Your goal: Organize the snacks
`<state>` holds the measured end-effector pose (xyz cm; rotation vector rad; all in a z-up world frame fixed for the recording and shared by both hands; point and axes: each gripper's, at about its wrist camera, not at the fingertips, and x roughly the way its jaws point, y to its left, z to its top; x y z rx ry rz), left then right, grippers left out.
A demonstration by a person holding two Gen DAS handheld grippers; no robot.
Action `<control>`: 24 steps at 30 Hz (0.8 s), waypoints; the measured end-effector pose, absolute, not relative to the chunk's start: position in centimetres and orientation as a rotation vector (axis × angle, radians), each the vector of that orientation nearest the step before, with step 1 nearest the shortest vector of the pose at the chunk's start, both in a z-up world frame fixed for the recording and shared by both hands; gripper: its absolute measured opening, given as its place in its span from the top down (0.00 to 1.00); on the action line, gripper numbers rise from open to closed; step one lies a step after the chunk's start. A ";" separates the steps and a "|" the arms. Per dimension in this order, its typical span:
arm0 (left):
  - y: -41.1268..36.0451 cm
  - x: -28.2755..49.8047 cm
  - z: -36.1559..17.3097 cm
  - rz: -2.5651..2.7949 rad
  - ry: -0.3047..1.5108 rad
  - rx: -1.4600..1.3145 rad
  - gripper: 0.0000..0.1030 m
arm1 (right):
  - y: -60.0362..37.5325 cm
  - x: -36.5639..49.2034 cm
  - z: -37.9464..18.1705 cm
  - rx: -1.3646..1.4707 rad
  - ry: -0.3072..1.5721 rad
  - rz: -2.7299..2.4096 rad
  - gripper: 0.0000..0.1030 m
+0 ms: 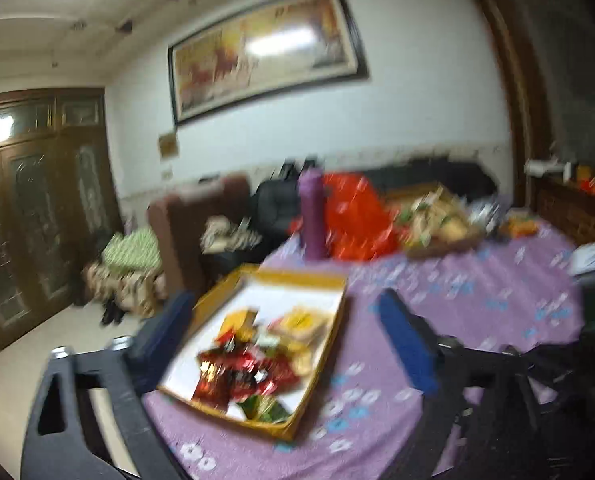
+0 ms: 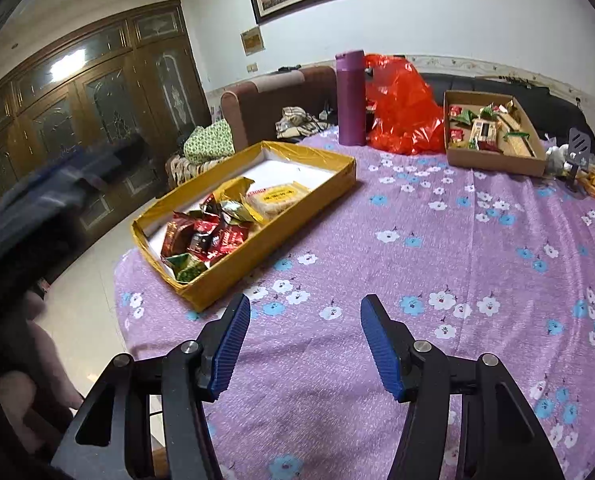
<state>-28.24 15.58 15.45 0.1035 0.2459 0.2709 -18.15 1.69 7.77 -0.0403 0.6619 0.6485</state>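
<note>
**Both grippers empty over table**

Left gripper (image 1: 285,328) spread wide, nothing btwn fingers, above yellow tray (image 2: 297,196) w/ snack packets (image 2: 209,236) at table's left edge. Right gripper (image 2: 305,344) half open, empty. Cardboard box (image 2: 493,160) w/ more snacks far right.

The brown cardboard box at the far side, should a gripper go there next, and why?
Probably yes: reach the right gripper toward the brown cardboard box. It is open with nothing between its fingers, the box has loose snacks in it, and the yellow tray already holds a pile. The left gripper is open and empty too.
</note>
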 end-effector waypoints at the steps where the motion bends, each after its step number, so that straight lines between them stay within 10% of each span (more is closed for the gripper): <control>1: 15.5 -28.7 15.7 0.254 0.237 0.090 0.00 | 1.6 -18.4 7.9 -0.038 0.656 0.649 0.42; 24: 15.5 -26.7 10.9 0.309 0.550 -0.047 0.00 | 0.4 -22.3 7.8 -0.044 0.599 0.670 0.36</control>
